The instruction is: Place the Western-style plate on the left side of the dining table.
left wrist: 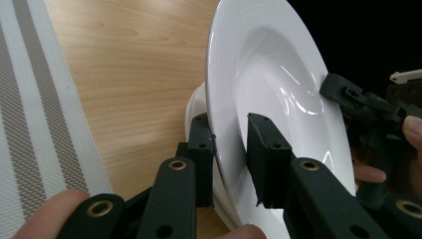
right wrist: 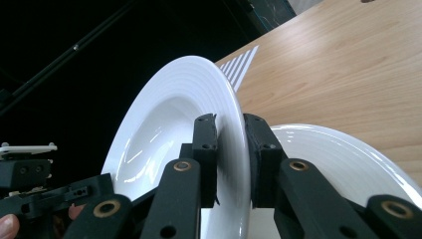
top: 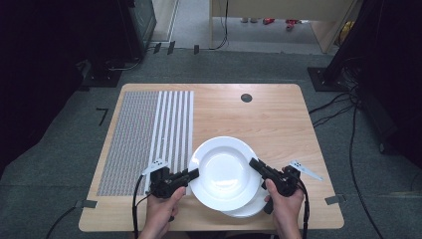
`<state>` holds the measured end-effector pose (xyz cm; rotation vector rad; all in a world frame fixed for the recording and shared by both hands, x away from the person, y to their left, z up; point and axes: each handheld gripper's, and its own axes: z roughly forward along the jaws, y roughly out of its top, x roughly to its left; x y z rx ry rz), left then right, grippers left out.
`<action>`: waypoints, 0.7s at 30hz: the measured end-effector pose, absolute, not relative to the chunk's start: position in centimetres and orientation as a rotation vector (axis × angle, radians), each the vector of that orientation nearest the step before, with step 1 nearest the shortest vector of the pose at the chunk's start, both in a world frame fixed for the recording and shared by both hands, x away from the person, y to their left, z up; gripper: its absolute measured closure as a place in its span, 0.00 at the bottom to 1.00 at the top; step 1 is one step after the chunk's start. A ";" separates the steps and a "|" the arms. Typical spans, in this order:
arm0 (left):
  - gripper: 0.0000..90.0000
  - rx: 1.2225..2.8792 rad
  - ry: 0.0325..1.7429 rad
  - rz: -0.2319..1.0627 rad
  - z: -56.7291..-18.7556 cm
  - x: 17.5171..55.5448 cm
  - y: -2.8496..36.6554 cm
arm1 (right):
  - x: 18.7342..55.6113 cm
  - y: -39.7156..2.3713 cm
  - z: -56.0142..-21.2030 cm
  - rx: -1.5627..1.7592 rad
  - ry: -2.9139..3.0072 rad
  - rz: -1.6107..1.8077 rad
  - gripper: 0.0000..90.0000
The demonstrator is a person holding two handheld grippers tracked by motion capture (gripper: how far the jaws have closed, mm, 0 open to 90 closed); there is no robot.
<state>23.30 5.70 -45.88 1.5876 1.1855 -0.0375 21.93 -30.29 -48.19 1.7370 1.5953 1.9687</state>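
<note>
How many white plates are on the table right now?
2: the top plate is held at its rim by the left gripper and right gripper; the lower plate rests on the table beneath. More could be hidden underneath.

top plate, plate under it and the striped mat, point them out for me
top plate (top: 225,172), high view, on its sunken middle
lower plate (right wrist: 343,159), right gripper view, on its ridged rim
striped mat (top: 134,134), high view, on the fine-striped left part
</note>
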 end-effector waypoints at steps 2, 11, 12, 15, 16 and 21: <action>0.83 1.582 1.186 -0.032 -45.5 23.5 6.1 | 22.2 -29.8 -48.0 1.743 1.595 1.970 0.87; 0.84 1.550 1.208 -0.019 -44.0 24.8 8.8 | 23.9 -27.3 -46.9 1.734 1.610 1.988 0.87; 0.84 1.545 1.211 -0.014 -43.9 25.0 9.1 | 24.1 -27.0 -46.7 1.732 1.612 1.990 0.87; 0.84 1.532 1.223 -0.004 -43.6 25.3 10.0 | 24.9 -26.1 -46.3 1.725 1.626 1.997 0.87; 0.84 1.530 1.227 -0.005 -43.5 25.4 10.3 | 25.1 -25.8 -46.2 1.720 1.632 1.997 0.87; 0.84 1.512 1.251 0.003 -43.1 26.0 11.9 | 26.3 -24.2 -45.8 1.712 1.659 2.002 0.87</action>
